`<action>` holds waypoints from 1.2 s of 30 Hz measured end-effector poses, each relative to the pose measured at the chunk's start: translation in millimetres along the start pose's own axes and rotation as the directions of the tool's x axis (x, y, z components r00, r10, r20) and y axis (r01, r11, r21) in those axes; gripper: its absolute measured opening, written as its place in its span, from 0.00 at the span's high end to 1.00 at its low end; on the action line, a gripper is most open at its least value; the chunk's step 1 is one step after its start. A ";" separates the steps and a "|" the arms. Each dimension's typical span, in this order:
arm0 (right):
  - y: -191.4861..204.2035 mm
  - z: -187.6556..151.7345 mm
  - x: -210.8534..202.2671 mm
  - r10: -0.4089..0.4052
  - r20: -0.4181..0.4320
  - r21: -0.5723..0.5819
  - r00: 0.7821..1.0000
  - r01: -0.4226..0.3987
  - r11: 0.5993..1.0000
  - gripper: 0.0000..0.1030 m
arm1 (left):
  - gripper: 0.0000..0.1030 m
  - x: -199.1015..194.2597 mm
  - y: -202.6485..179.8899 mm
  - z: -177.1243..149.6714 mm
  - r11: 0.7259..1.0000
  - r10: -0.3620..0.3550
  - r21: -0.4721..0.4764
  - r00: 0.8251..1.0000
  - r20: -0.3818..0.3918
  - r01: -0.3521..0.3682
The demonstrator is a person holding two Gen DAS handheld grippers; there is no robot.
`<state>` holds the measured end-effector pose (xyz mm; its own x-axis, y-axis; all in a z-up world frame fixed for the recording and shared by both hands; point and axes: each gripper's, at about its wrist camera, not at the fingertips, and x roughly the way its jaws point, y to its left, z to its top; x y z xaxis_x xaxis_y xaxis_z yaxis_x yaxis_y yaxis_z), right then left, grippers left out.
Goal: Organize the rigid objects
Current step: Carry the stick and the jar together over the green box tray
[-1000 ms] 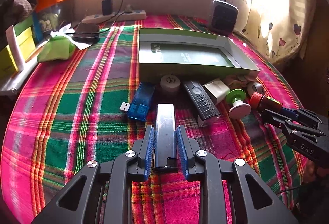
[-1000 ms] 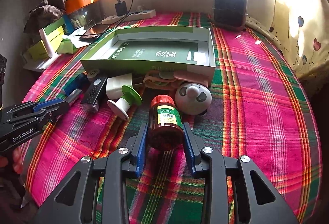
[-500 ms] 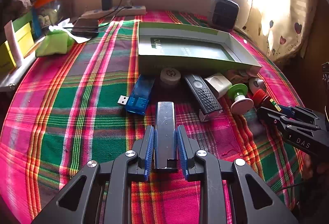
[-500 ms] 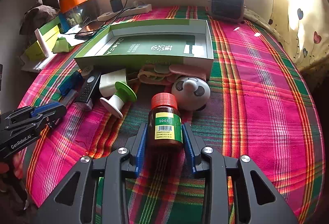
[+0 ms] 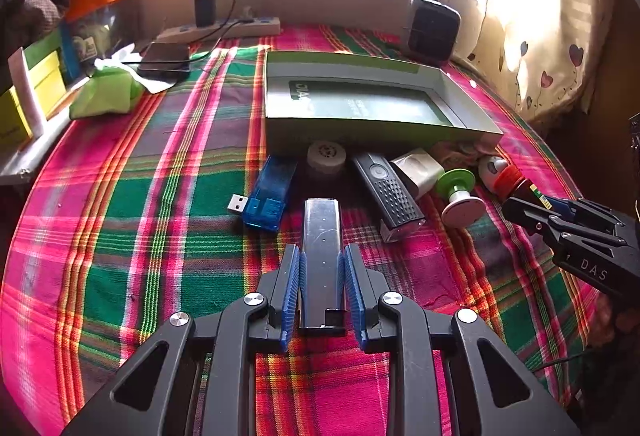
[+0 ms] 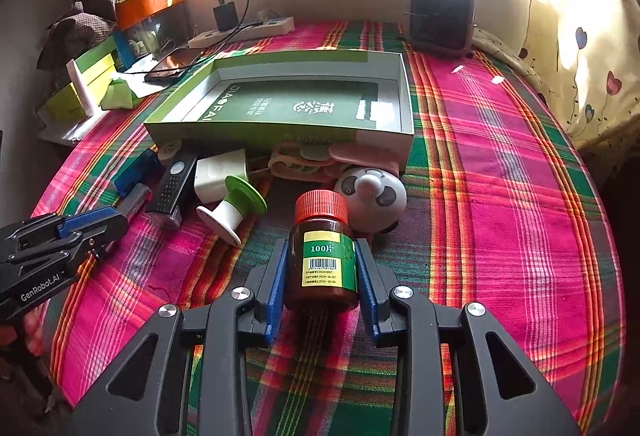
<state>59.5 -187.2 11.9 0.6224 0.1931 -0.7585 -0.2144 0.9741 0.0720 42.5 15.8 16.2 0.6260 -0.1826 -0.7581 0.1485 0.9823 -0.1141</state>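
Surface: plaid cloth (image 5: pixel 160 220) in pink, green and orange covers the tabletop.
Left gripper (image 5: pixel 322 276): clenched on a flat black bar (image 5: pixel 322 236), blue pads pressed to both long sides; the bar points toward the far edge, over the cloth near the near edge.
Right gripper (image 6: pixel 320 276): jaws closing, with the brown pill bottle (image 6: pixel 322 268) between them; red cap (image 6: pixel 321 205) toward the far edge, green and yellow label up, pads against both sides of the bottle.
Box: shallow green box (image 6: pixel 256 121) lies open around the middle of the cloth, nothing loose visible inside it.
Row along the box's near wall: blue USB stick (image 5: pixel 266 195), round white disc (image 5: pixel 326 155), black remote (image 5: pixel 390 191), white adapter (image 5: pixel 418 171), green-and-white spool (image 6: pixel 234 209), panda-faced ball (image 6: pixel 370 195).
Pink and green pieces (image 6: pixel 320 159): tucked against the box wall behind the ball; what they are I cannot tell.
Far edge: power strip (image 6: pixel 244 31) with a black charger (image 6: pixel 225 15) plugged in, dark speaker-like box (image 6: pixel 442 15) toward the far right corner.
Left edge: green pouch (image 5: pixel 106 93), yellow and green cartons (image 5: pixel 36 91).
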 end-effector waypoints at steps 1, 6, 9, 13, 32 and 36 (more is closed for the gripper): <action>0.5 1.5 -2.0 0.001 0.006 -0.001 1.000 -0.001 1.000 0.68 | 0.79 -2.2 -0.2 0.7 1.000 0.000 0.001 1.000 0.004 0.000; -0.7 9.8 -10.3 0.001 0.033 0.005 0.999 -0.001 1.000 0.68 | 0.79 -10.4 -2.0 11.0 1.000 -0.011 0.012 1.000 0.025 0.011; -2.9 16.1 -12.1 -0.002 0.039 0.013 0.999 0.002 1.000 0.68 | 0.79 -12.9 -1.7 21.6 1.000 -0.029 0.012 0.999 0.035 0.028; -4.9 26.5 -13.0 -0.004 0.047 0.012 0.999 0.003 1.000 0.68 | 0.79 -13.3 -2.0 39.9 0.999 -0.034 0.026 0.998 0.054 0.032; -26.3 100.7 37.0 -0.034 0.016 0.027 0.999 0.033 0.999 0.68 | 0.79 45.4 5.8 123.0 0.997 -0.069 0.034 0.997 0.028 0.068; -30.0 113.8 54.4 -0.043 -0.004 0.024 0.999 0.043 0.999 0.68 | 0.79 62.2 6.3 133.2 0.997 -0.067 0.041 0.998 0.009 0.067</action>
<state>185.5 -192.6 42.2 0.6282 0.1507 -0.7633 -0.1691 0.9841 0.0551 184.3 5.1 53.8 0.6214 -0.2487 -0.7429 0.2211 0.9654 -0.1382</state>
